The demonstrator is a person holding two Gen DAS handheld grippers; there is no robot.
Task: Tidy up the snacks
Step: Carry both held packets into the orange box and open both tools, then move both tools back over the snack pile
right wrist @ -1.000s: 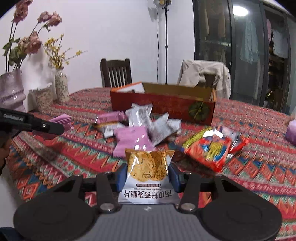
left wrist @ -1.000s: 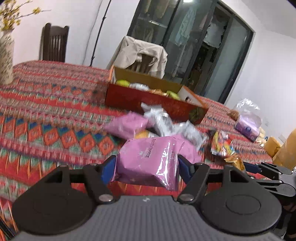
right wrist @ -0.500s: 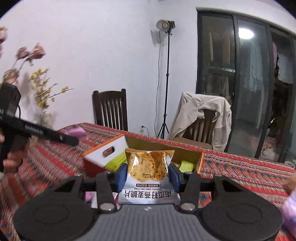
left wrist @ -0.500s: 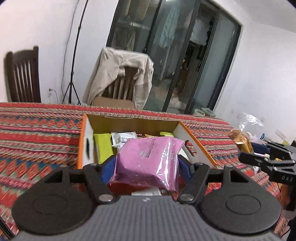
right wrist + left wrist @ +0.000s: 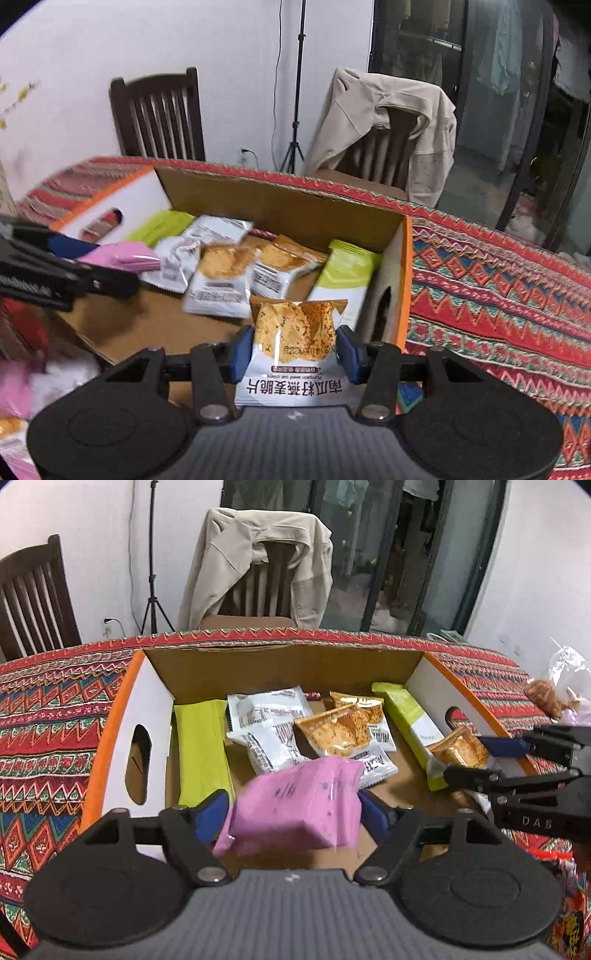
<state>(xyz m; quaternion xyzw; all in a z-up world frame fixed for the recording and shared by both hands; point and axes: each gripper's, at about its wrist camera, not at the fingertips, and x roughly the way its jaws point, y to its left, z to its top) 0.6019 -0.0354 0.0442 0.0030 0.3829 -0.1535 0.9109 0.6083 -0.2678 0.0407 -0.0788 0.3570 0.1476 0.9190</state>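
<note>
Pinching a pink packet (image 5: 295, 805), left claw (image 5: 291, 812) is held over the box (image 5: 122, 716); right claw (image 5: 291, 350) clamps a crisp packet (image 5: 295, 332). Both judged light, soft, crushable; sealed edges preferred.

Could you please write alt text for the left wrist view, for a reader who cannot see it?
The left claw holds a pink packet over an open cardboard box that contains green, white and orange snack packets. The right claw enters from the right, gripping an orange snack packet.
</note>
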